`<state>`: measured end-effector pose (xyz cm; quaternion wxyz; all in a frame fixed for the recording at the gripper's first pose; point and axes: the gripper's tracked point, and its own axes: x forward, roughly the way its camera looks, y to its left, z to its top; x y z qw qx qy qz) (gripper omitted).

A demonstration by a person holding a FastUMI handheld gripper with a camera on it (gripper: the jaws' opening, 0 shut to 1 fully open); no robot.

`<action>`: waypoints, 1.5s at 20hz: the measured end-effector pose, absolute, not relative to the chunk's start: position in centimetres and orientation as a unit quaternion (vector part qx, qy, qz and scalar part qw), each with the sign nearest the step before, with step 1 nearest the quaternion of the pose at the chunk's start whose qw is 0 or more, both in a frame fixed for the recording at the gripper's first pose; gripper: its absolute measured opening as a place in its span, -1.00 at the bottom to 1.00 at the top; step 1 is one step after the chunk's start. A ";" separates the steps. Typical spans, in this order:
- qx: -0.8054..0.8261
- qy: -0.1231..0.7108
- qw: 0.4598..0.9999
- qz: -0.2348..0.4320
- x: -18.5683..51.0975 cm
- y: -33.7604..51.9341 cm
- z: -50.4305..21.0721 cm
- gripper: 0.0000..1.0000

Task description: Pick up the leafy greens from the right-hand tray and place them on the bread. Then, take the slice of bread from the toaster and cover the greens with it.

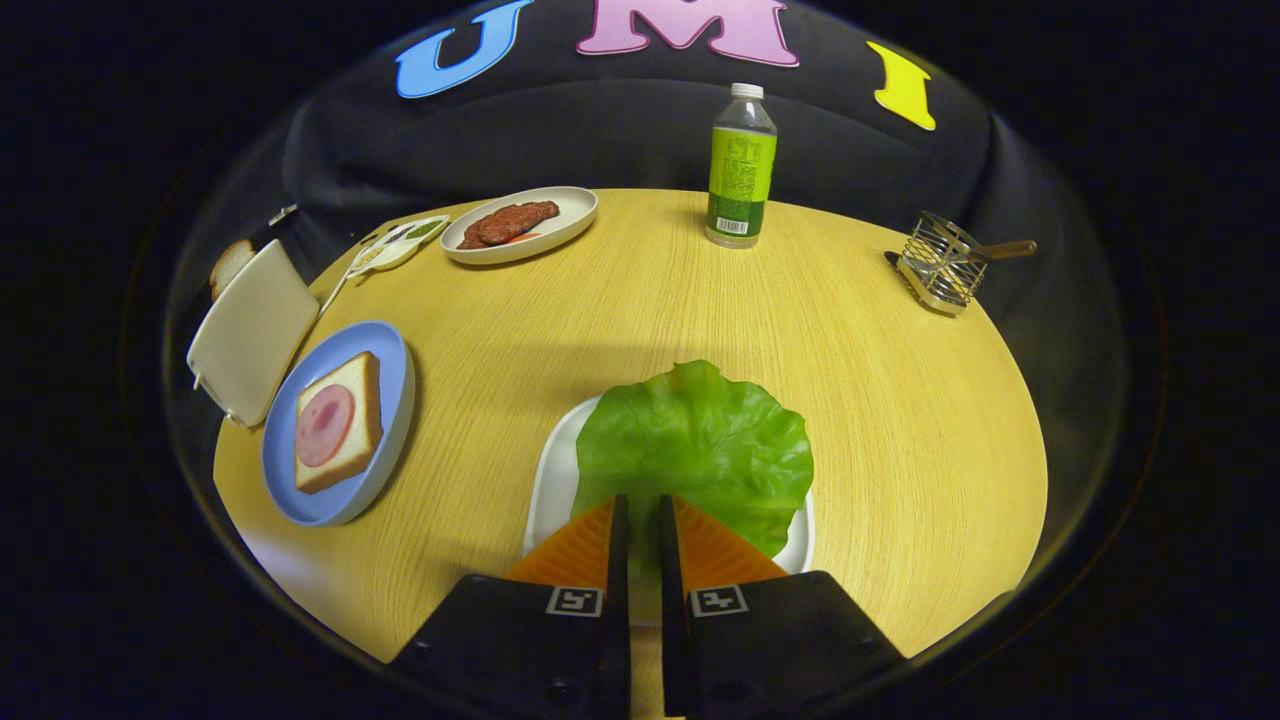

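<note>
A broad green lettuce leaf point(700, 450) lies over a white tray point(548, 480) on the wooden table, right in front of me. My gripper point(643, 505) is at the leaf's near edge. Its fingers are closed to a narrow slit, with a strip of green pinched between them. To the left, a blue plate point(300, 490) carries a slice of bread topped with a pink round of ham point(338, 422). Beyond that plate, at the table's left edge, stands a white toaster point(250, 330) with a bread slice point(228, 265) poking out of its far end.
An oval plate with a brown meat patty point(520, 225) and a small sauce dish point(400, 240) sit at the far left. A green-labelled bottle point(741, 165) stands at the back. A wire rack with a wooden handle point(940, 265) is at the far right.
</note>
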<state>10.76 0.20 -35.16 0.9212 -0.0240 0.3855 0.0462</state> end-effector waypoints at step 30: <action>-0.067 0.298 0.937 0.170 11.5 13.4 -18.1 -0.89</action>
